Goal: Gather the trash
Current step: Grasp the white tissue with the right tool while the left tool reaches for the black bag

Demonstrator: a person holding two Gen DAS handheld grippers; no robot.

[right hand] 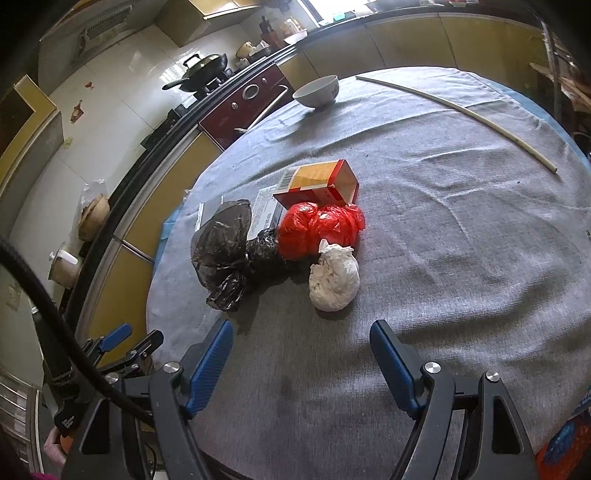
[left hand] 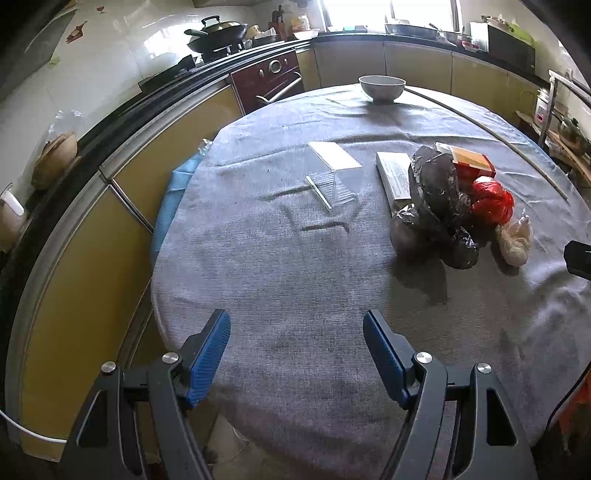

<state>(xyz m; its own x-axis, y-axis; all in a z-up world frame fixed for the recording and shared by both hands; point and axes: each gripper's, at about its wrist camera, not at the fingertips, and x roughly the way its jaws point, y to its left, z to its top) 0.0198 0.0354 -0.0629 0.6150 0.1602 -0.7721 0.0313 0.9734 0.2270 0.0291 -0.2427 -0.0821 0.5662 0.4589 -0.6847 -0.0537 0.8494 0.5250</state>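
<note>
A heap of trash lies on the grey-clothed round table (left hand: 288,280): a crumpled black plastic bag (left hand: 439,206) (right hand: 225,254), a red plastic bag (left hand: 493,201) (right hand: 319,227), a white wad of paper (right hand: 334,278) (left hand: 515,242), an orange-and-red carton (right hand: 319,182) (left hand: 469,158) and a white printed box (left hand: 393,175). A clear plastic box (left hand: 332,177) sits left of the heap. My left gripper (left hand: 295,354) hangs open over the near table edge, nothing between its fingers. My right gripper (right hand: 301,362) is open too, just short of the white wad.
A white bowl (left hand: 381,88) (right hand: 317,91) stands at the far side of the table, and a long thin white rod (right hand: 458,109) lies along the right rim. Yellow kitchen cabinets (left hand: 92,236), a stove with a wok (left hand: 218,35) and a dark oven (left hand: 271,79) curve behind.
</note>
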